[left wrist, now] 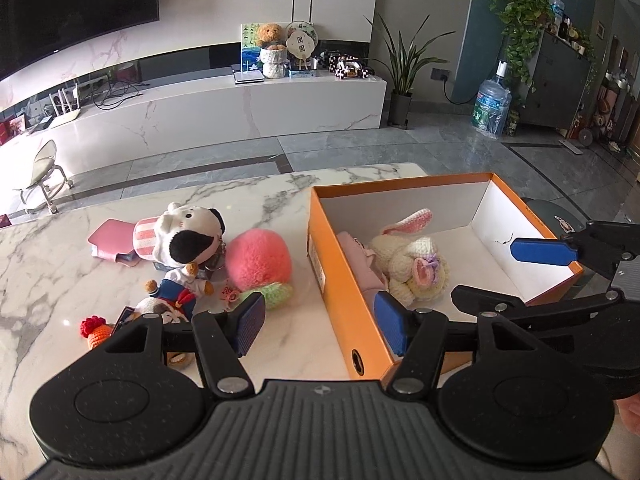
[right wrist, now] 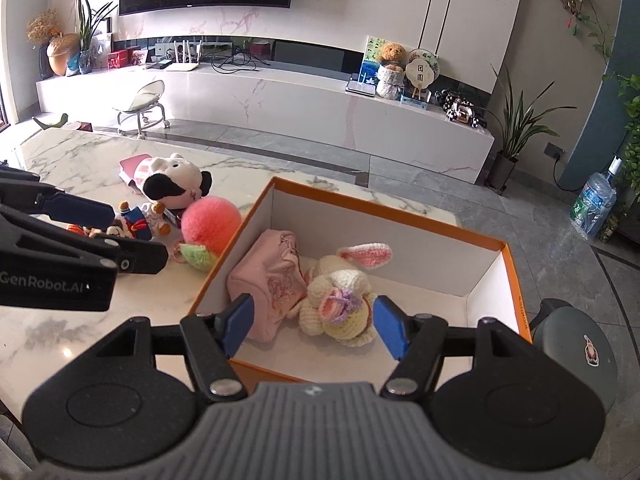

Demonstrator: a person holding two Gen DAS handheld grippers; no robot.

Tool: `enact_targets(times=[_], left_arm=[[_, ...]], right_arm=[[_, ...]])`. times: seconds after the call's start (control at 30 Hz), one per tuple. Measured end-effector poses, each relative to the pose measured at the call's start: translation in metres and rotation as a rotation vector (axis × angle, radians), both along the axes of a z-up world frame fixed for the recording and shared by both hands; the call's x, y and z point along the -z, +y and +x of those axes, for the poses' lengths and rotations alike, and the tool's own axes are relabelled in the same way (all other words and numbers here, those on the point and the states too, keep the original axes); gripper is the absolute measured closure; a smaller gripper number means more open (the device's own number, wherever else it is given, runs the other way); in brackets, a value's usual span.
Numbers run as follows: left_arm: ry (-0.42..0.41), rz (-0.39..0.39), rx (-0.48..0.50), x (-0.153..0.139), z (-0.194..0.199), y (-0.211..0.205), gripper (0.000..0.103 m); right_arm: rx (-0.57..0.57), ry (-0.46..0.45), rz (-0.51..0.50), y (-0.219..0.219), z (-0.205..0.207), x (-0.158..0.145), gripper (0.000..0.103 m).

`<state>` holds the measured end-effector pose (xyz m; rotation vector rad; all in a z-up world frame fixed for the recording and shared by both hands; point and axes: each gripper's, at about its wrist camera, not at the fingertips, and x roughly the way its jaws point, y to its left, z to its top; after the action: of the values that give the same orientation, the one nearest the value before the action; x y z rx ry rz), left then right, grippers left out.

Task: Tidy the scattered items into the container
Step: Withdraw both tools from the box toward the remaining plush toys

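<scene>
An orange box (left wrist: 344, 300) (right wrist: 516, 280) stands on the marble table. Inside lie a crocheted bunny (left wrist: 412, 260) (right wrist: 340, 300) and a pink pouch (left wrist: 360, 264) (right wrist: 268, 280). Left of the box lie a pink fluffy ball toy (left wrist: 258, 258) (right wrist: 210, 224), a black-and-white cow plush (left wrist: 188, 236) (right wrist: 172, 180), a small sailor bear (left wrist: 182, 284) (right wrist: 140, 216), a pink wallet (left wrist: 110, 244) and a red crocheted toy (left wrist: 94, 330). My left gripper (left wrist: 320, 326) is open and empty above the box's near left wall. My right gripper (right wrist: 312, 326) is open and empty above the box, over the bunny.
A grey round stool (right wrist: 576, 344) stands right of the box. The table (left wrist: 48, 264) ends just beyond the box. Across the floor run a white TV bench (left wrist: 240, 108), a potted plant (left wrist: 400, 76) and a water bottle (left wrist: 492, 108).
</scene>
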<state>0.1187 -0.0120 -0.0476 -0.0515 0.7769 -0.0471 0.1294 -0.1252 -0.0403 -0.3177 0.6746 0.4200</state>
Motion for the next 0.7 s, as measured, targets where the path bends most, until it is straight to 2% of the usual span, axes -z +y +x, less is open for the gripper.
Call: enact_targets(times=[0.4, 0.7], left_arm=[[-0.05, -0.026, -0.034, -0.01, -0.051, 0.044, 0.032], [-0.088, -0.047, -0.081, 0.001, -0.075, 0.079, 0.031]], right_arm=[[-0.066, -0.091, -0.004, 0.047, -0.067, -0.014, 0.027], [-0.005, -0.11, 0.056, 0.073, -0.097, -0.007, 0.025]])
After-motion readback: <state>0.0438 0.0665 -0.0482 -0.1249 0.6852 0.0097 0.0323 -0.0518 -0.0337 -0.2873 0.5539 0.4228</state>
